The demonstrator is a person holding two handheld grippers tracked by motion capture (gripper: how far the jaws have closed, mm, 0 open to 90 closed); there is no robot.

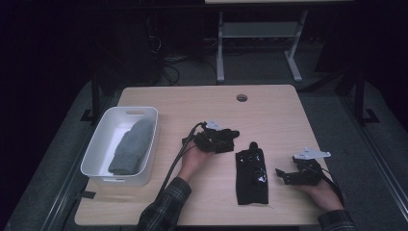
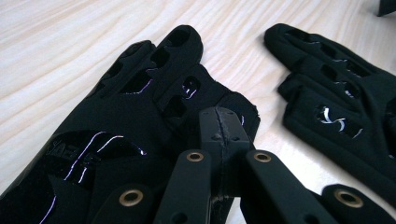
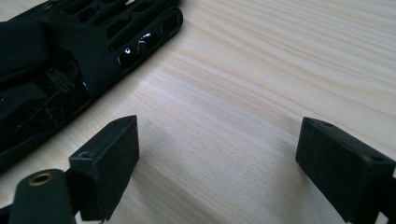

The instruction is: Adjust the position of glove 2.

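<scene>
Two gloves are lying close: left gripper [image 2: 224, 135] is pinching one glove [image 2: 140, 116]; dragging risks snagging the other [image 2: 345, 93]. Right gripper [image 3: 219, 163] is spread.

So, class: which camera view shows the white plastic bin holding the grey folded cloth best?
The high view: the white plastic bin sits whole at the table's left, the grey folded cloth inside. Both gripper views look at black gloves and tabletop instead.

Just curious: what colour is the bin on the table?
White bin, clearest in the high view; a grey cloth lies inside.
</scene>
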